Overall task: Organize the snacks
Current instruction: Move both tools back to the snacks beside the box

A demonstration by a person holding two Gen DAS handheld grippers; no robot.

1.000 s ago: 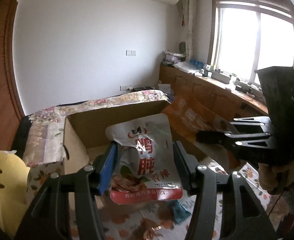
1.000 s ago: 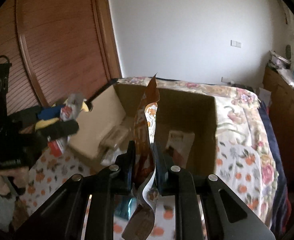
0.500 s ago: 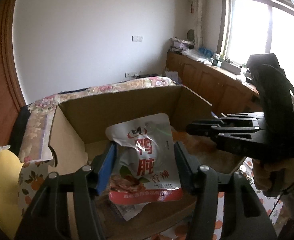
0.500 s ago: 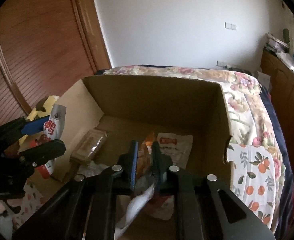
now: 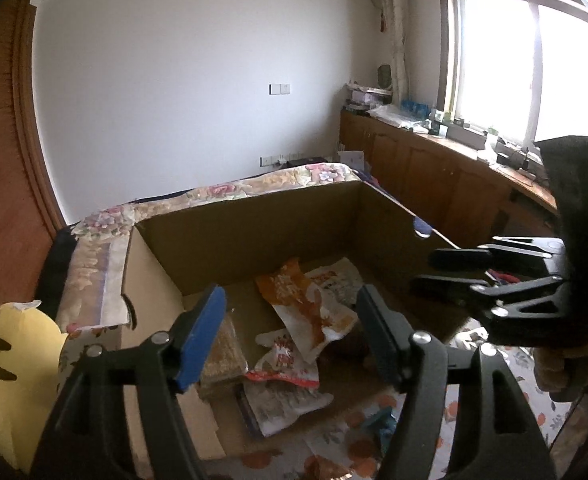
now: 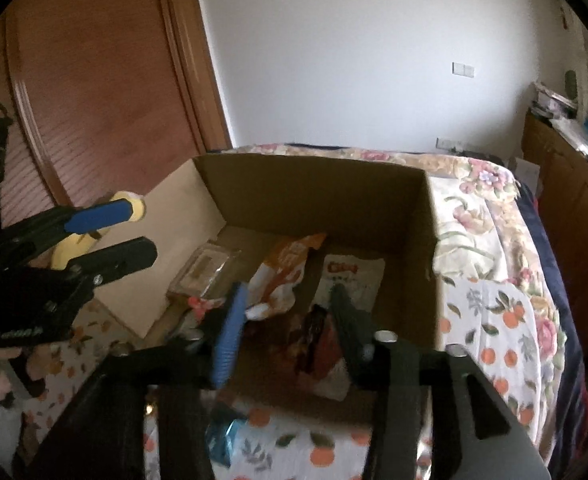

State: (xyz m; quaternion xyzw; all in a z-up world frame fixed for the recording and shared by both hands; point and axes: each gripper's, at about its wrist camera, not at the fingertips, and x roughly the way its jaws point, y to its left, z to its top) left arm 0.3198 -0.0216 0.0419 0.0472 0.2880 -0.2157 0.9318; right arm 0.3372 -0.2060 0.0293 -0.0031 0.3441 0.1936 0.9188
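1. Left claw (image 5: pixel 290 328) stood with fingers apart, holding nothing, above the near edge of the cardboard box (image 5: pixel 254 216).
2. Right claw (image 6: pixel 286 320) likewise spread and empty, over the box's near right part. Judged: both were poised over the open top so packets could fall inside.
3. Snacks lay loose on the box floor: an orange packet (image 5: pixel 294 292), a white-and-red packet (image 5: pixel 286 360) overlapping it, a clear-wrapped brown block (image 6: pixel 204 270) by the left wall, a dark red packet (image 6: pixel 314 340) near the front.
4. A teal wrapper (image 6: pixel 224 434) lay outside, just before the box; judged not yet sorted.
5. The box sat on a bed (image 6: pixel 494 300) with a floral and orange-print cover.
6. Room: white wall, wooden sliding door (image 6: pixel 94 80), window (image 5: pixel 534 60) over low cabinets.
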